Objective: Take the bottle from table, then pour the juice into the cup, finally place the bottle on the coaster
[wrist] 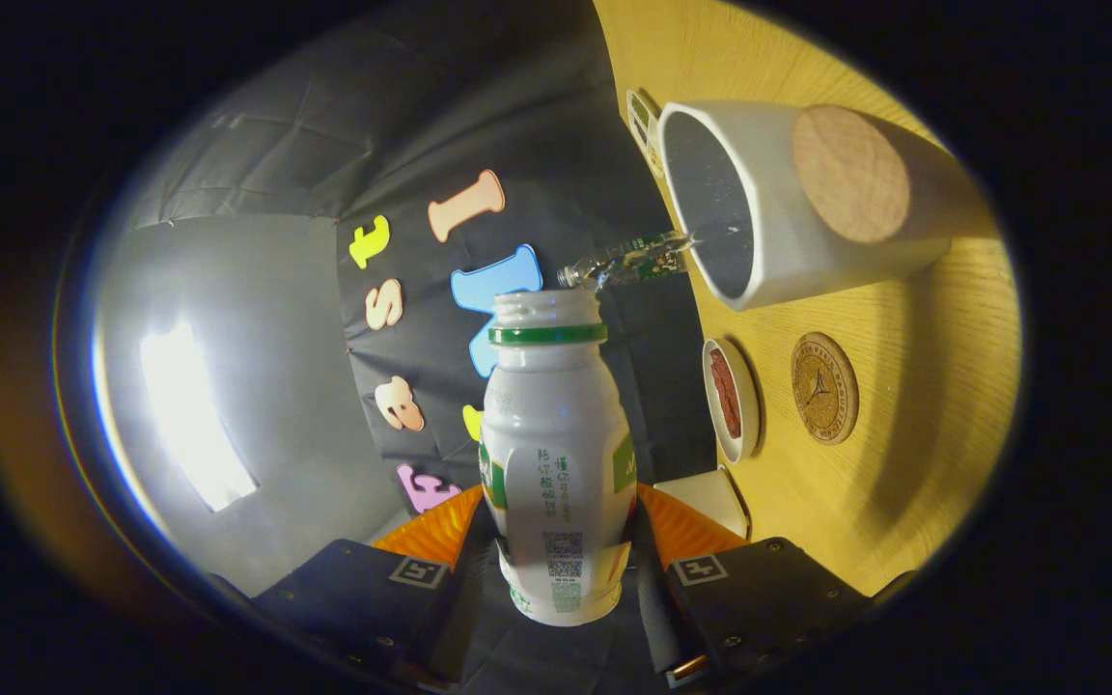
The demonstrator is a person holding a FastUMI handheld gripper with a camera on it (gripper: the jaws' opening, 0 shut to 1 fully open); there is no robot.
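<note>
Gripper view, rolled hard over, so the table (903, 405) stands like a wall beside the bottle (556, 454). Gripper (561, 526) clenched on the bottle, one orange finger (430, 531) pressed to each flank of its lower body, base toward the camera, open neck pointing straight ahead along the fingers. Bottle tipped well over relative to the table, long axis roughly level with the tabletop. From the neck, a clear stream (628, 261) arcing across into the mouth of the cup (768, 222), which stands on the table just beyond and to the side of the neck. Cup white, dark inside, with a round cork disc (850, 174) on its outer wall. Pouring step judged under way; how full the cup is cannot be told. Coaster (824, 388), round and brown, flat on the table nearer the fingers than the cup, well apart from the bottle. Beside the coaster, toward the bottle, a small white dish (732, 398) with something red in it. For the coming move: bottle to be righted first, then base carried sideways to the coaster, staying clear of the dish between the two.
</note>
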